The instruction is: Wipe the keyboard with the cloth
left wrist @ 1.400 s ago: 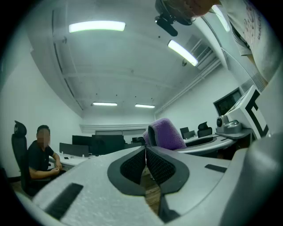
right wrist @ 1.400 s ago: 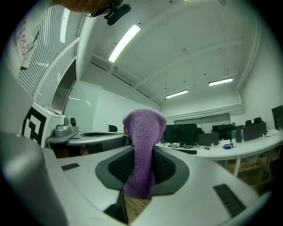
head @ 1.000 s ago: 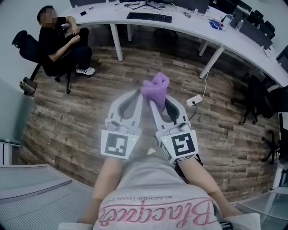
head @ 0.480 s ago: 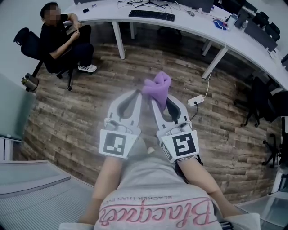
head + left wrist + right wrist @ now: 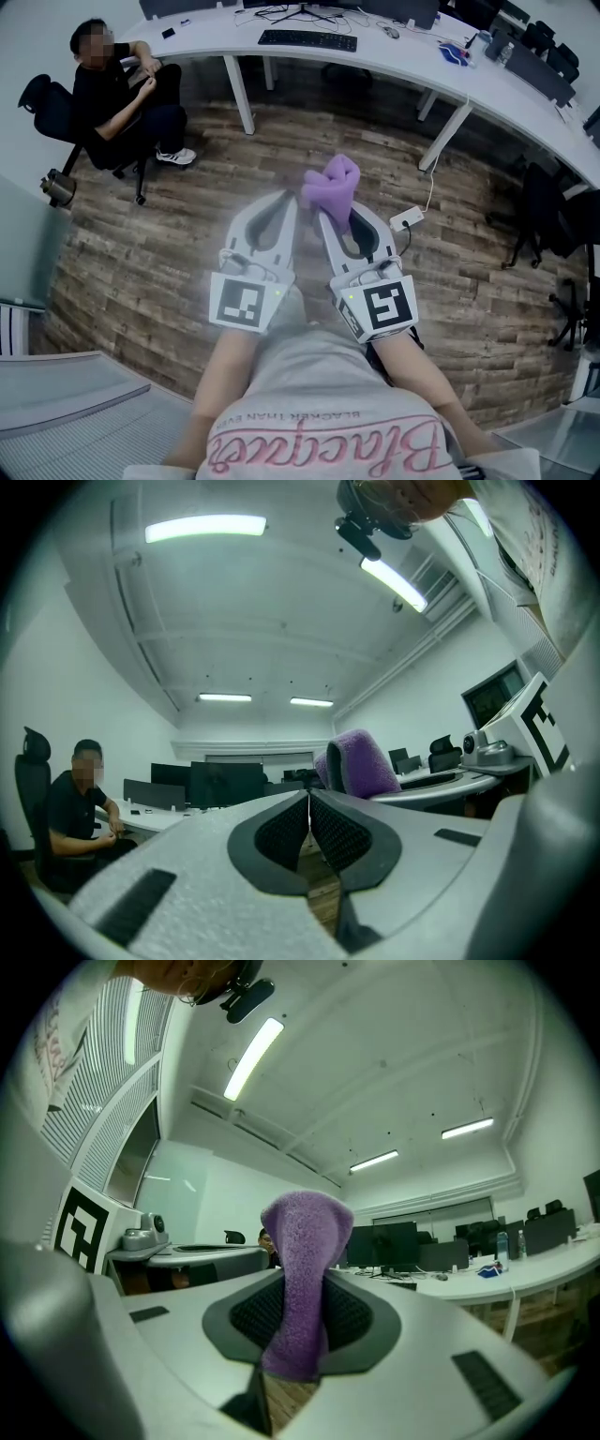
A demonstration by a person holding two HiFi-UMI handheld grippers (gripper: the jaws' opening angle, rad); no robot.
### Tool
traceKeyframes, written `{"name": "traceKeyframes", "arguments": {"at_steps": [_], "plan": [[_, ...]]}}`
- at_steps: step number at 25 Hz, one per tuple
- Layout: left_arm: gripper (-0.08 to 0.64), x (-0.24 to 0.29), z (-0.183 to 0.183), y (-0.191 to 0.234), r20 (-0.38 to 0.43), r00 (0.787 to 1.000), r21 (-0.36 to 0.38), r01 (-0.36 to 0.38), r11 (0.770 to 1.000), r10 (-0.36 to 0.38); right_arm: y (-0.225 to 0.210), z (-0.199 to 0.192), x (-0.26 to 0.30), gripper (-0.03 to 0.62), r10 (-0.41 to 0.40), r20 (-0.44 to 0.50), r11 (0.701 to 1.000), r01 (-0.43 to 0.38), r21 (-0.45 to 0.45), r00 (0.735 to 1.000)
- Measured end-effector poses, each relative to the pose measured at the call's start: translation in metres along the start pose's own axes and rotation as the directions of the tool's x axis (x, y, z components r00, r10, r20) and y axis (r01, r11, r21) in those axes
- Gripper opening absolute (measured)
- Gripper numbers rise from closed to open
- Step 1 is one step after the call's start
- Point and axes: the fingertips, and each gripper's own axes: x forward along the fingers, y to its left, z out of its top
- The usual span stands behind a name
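The person stands on the wooden floor, well back from the long white bench, with both claws held out side by side in front of the body. The right claw is clamped on the purple cloth. The cloth sticks up past the claw's tips in a folded lump and hangs a little way down between the pads. The left claw, just to its left, has its jaws pressed together with nothing between them. The black keyboard lies on the far side of the room on the bench, well apart from both claws and the cloth. At the far left a seated person in dark clothes occupies an office chair. A white power strip lies on the floor to the right of the claws.
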Motion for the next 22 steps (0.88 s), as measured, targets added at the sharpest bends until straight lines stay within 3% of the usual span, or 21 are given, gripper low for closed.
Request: {"name": "traceKeyframes", "arguments": {"at_steps": [10,22], "plan": [[0.008,0.076,-0.014,0.047,-0.007,0.999,-0.001,0.048,0.999,-0.048,-0.044,-0.011,0.074,0.089,-0.034,-0.023,0.999,0.034,0.001,0.999],[0.008,0.163,-0.024,0.142,0.0,0.997,-0.004,0.082,0.997,-0.082,-0.086,-0.011,0.195,0.089,-0.071,-0.046,0.996,0.069,-0.048,0.996]]}}
